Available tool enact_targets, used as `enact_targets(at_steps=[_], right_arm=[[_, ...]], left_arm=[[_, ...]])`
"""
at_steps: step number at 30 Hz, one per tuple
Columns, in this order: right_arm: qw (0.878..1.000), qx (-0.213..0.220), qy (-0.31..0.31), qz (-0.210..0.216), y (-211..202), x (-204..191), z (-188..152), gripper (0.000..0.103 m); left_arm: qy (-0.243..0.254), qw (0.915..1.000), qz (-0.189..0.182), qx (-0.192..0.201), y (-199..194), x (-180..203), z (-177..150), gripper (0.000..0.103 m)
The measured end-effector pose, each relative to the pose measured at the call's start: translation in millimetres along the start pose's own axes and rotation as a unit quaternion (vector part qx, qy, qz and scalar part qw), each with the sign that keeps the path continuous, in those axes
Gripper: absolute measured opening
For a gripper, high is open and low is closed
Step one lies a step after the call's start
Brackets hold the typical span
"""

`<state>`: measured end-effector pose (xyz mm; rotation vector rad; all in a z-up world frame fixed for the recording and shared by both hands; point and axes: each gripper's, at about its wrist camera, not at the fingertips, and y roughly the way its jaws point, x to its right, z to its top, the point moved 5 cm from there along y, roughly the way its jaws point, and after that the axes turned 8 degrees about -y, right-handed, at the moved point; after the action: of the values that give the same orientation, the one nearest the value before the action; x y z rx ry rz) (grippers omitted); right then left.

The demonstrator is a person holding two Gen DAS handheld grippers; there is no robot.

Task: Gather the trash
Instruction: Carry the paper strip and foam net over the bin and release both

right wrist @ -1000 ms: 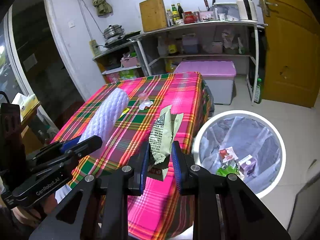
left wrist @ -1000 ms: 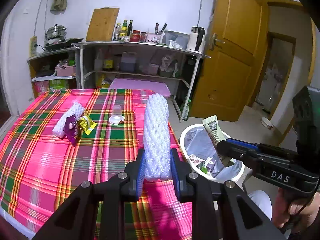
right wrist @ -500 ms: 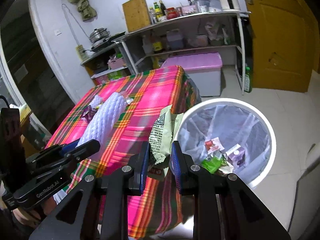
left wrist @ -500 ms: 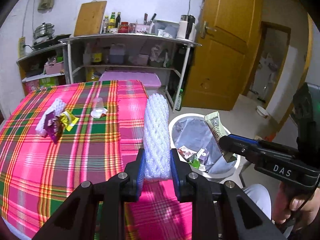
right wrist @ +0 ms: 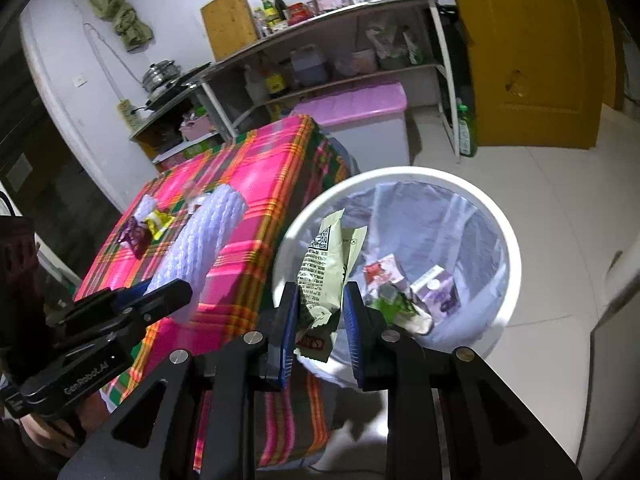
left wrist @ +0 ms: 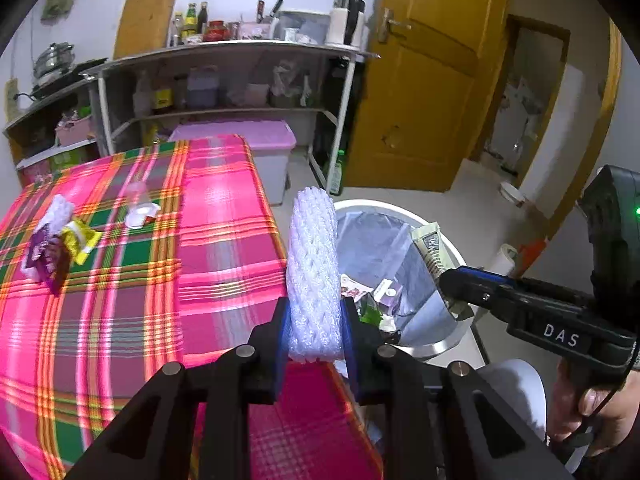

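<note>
My left gripper (left wrist: 314,320) is shut on a white foam net sleeve (left wrist: 314,276), which stands upright at the table's right edge, beside the bin. My right gripper (right wrist: 320,300) is shut on a pale green snack wrapper (right wrist: 326,268), held over the near rim of the white trash bin (right wrist: 516,248). The bin (left wrist: 448,236) has a clear liner and holds several wrappers and a small purple carton (right wrist: 438,290). On the pink plaid table (left wrist: 120,300) lie another foam net with purple and yellow wrappers (left wrist: 56,236) and a clear plastic cup (left wrist: 138,208).
A metal shelf rack (left wrist: 224,80) with bottles and jars stands behind the table, with a pink-lidded storage box (left wrist: 256,148) under it. A yellow door (left wrist: 432,80) is at the right. A person's hand (left wrist: 600,412) grips the right tool.
Both grippers have moved right and down, from over the table toward the bin, each still holding its item. The bin now looks larger and nearer in both views.
</note>
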<state>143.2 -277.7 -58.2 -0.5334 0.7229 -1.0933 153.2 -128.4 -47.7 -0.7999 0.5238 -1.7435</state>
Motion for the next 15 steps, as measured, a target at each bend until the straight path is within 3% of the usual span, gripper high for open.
enact_targets(at_steps=[15], right_arm=[[0.998,-0.047,0.032,-0.011,31.8,37.5,-12.2,0.026]], left_arm=[[0.021,0.9968,-0.039,-0.067,66.7,31.8,-1.3,0.025]])
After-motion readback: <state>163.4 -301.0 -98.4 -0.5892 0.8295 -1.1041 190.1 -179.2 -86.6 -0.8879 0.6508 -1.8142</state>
